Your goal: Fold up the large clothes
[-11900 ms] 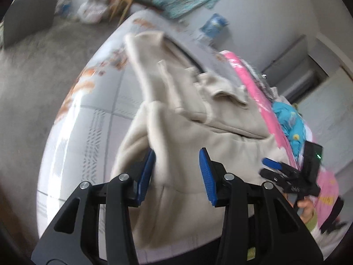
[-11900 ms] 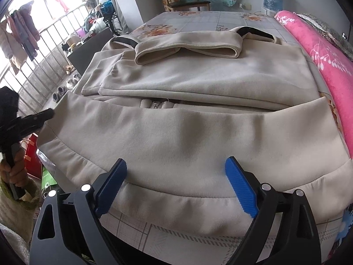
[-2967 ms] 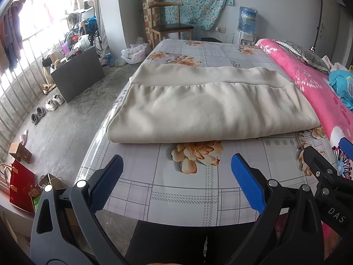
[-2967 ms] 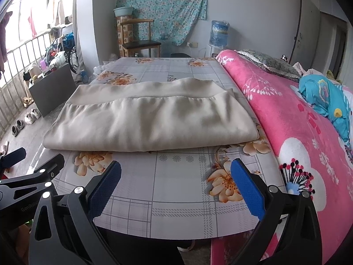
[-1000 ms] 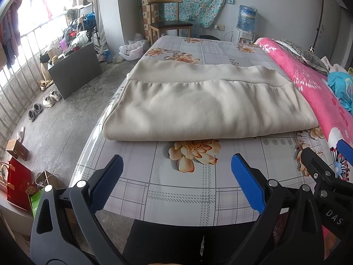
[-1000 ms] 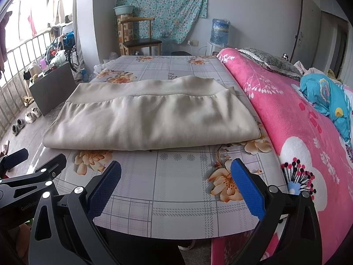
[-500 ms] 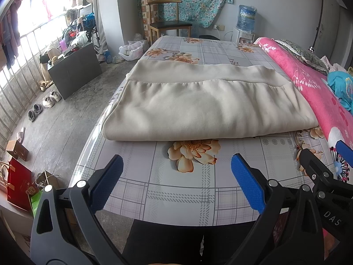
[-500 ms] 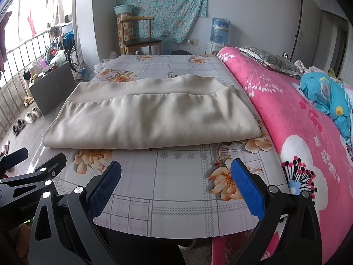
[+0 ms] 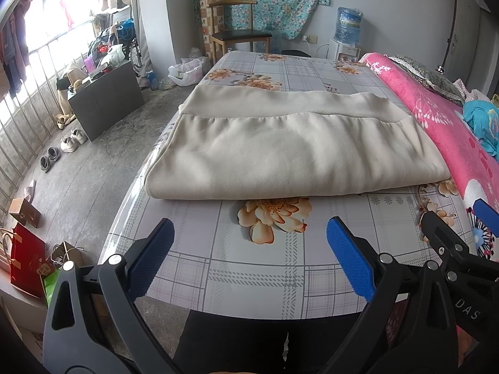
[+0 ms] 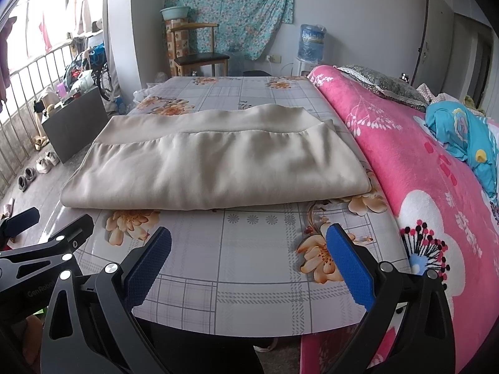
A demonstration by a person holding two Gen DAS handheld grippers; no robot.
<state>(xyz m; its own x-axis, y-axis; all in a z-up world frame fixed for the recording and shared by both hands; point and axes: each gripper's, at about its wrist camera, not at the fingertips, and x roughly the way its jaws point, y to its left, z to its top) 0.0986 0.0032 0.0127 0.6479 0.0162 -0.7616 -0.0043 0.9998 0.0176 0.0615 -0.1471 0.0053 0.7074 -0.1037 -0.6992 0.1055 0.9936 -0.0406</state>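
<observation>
Plaid, flower-printed table covering (image 9: 255, 268) is seen nearest, where the left gripper (image 9: 249, 255) and right gripper (image 10: 248, 257) are held back, jaws spread and empty, "DAS" and "GenRobo" partly legible on them; beyond, the beige garment (image 10: 215, 171), open seconds earlier, is left folded, the task apparently complete.

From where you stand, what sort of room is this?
Most likely a bedroom in a home. The folded beige garment lies on a bed with a floral checked sheet, beside a pink blanket. A wooden chair and a water dispenser stand by the far wall.
</observation>
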